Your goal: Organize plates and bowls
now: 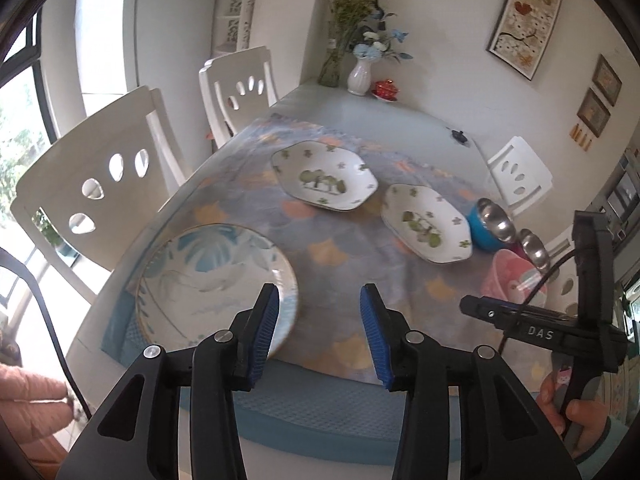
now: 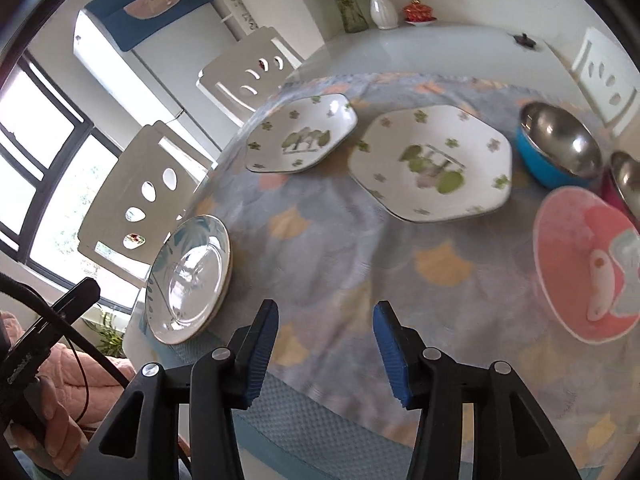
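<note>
A round blue-leaf plate point(image 1: 212, 276) point(image 2: 192, 276) lies at the table's near left. Two white hexagonal plates with green trees lie further back: the far one point(image 1: 324, 176) point(image 2: 300, 140) and the near right one point(image 1: 426, 222) point(image 2: 432, 162). A blue steel-lined bowl point(image 1: 490, 224) point(image 2: 556, 146), a pink bowl point(image 1: 512, 280) point(image 2: 592, 264) and a magenta steel-lined bowl point(image 1: 534, 246) point(image 2: 626, 180) stand at the right. My left gripper point(image 1: 320, 300) is open and empty above the cloth beside the round plate. My right gripper point(image 2: 326, 316) is open and empty over the near cloth.
A patterned cloth point(image 1: 340, 248) point(image 2: 340, 264) covers the table. White chairs point(image 1: 100, 188) point(image 2: 148, 188) stand along the left side, another at the far right point(image 1: 520, 176). A white vase with flowers point(image 1: 360, 76) point(image 2: 382, 8) and a red dish point(image 1: 386, 90) stand at the far end.
</note>
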